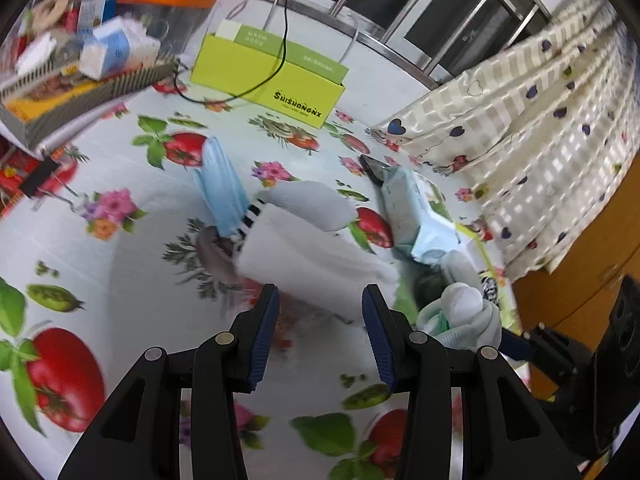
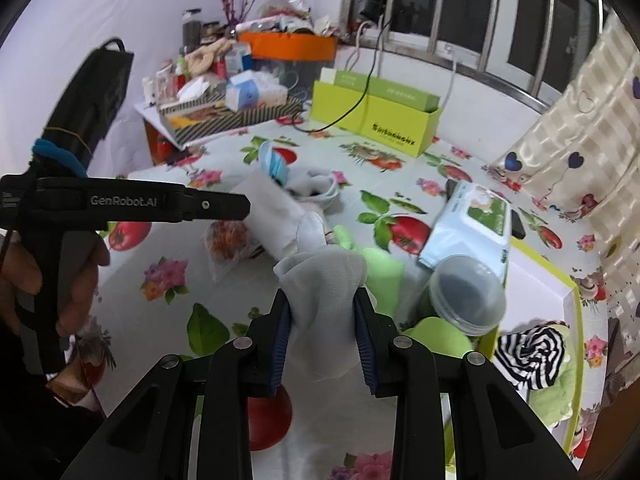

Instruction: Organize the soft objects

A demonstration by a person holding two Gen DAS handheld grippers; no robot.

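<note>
A white wall rises at the far left of the room, and a barred window (image 2: 480,20) with dark panes runs across the far side. A checked curtain (image 2: 592,120) printed with hearts hangs at the right.

A table fills most of both views, covered by a pale tablecloth (image 2: 168,312) printed with tomatoes, flowers and leaves. At its far left corner sits a clutter of boxes and bottles, with an orange box (image 2: 292,46) on top. Right of that clutter stands a lime green box (image 2: 400,132), open at the top, with a black cable draped over it.

At the near right lies a white tray with a lime edge (image 2: 568,292). In it are a black and white striped cloth (image 2: 532,356), green cloth and a clear round container (image 2: 466,292). Just beyond the tray lies a pack of wet wipes (image 2: 468,224).

In the middle of the table lies a loose heap of soft things: a white sock (image 1: 312,204) with a striped band and a blue face mask (image 1: 220,188).

The right gripper (image 2: 324,300) pinches a pale grey sock (image 2: 320,280) between its blue pads, above the cloth, just left of the tray.

The left gripper (image 1: 320,292) hangs over the heap with jaws wide and nothing between them. A hand (image 2: 76,276) holds its handle at the near left.
</note>
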